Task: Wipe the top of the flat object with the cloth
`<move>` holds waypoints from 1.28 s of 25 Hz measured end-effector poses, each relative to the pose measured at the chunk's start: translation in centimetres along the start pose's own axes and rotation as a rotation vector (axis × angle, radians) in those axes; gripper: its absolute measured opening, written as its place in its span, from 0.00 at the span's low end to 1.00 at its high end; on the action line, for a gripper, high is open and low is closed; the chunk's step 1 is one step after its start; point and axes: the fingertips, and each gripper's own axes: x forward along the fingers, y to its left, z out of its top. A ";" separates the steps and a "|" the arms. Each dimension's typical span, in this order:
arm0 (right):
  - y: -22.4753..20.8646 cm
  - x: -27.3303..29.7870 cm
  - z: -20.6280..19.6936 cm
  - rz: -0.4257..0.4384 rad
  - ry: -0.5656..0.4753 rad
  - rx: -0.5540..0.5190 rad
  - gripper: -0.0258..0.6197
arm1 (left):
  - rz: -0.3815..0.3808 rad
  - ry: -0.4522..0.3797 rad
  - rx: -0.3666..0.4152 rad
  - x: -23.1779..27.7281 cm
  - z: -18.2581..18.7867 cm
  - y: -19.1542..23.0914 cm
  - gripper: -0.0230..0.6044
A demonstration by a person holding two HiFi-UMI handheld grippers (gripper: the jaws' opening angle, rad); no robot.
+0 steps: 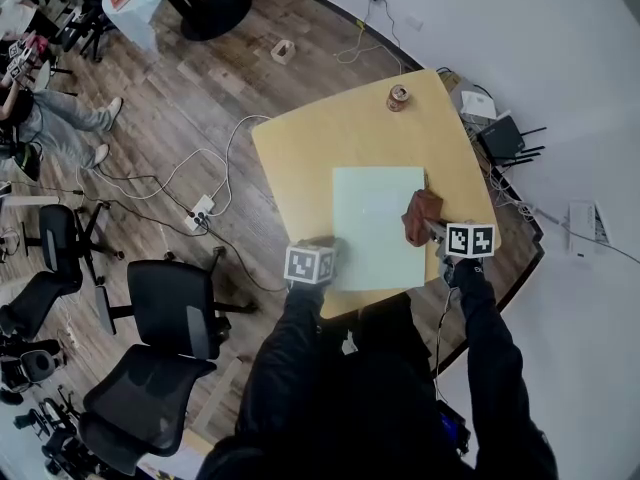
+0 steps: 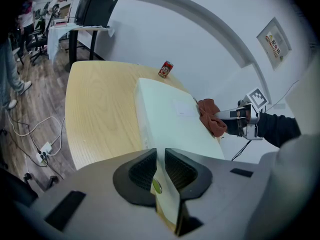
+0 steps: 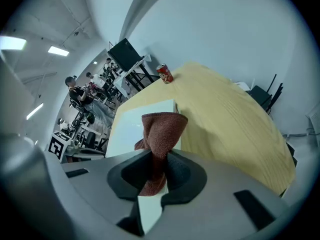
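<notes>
Light wooden desk (image 1: 330, 138) with rounded corners carries a pale green flat rectangular board (image 1: 378, 223) lying flat near its front edge. Right hand-held gripper (image 1: 435, 230): jaws clamped on a rust-brown terry cloth (image 1: 420, 216), the fabric pinched between the pads and bunching out ahead of them. In the right gripper view the cloth (image 3: 161, 129) stands up from the jaws over the board (image 3: 135, 126). In the head view the cloth sits at the board's right edge, about midway along it, overlapping the top surface; contact with the surface cannot be confirmed. Left hand-held gripper (image 1: 320, 253): positioned at the board's near-left corner. In the left gripper view its jaws (image 2: 160, 166) are drawn nearly together, leaving only a narrow slit with a pale sliver showing in it; cannot tell whether that sliver is gripped. The same view shows the right hand-held gripper (image 2: 235, 119) and cloth (image 2: 212, 119) across the board (image 2: 170, 119). A small red drink can (image 1: 398, 96) stands upright near the desk's far edge, well apart from the board. Black office chairs (image 1: 170, 308) and a white power strip (image 1: 200, 208) are on the wood floor to the left.
</notes>
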 end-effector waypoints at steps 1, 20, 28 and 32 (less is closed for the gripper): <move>0.4 -0.2 0.3 0.005 -0.009 -0.004 0.15 | 0.002 0.004 -0.004 -0.1 0.0 0.0 0.15; 19.9 6.7 6.0 0.377 -0.032 -0.140 0.15 | -0.007 0.012 0.008 0.2 -0.2 0.3 0.15; 17.4 10.4 3.8 0.276 0.068 -0.116 0.15 | -0.025 0.008 0.012 -0.4 0.2 0.0 0.15; 15.4 10.8 3.1 0.223 0.089 -0.112 0.15 | -0.024 0.009 0.009 -0.3 0.3 0.1 0.15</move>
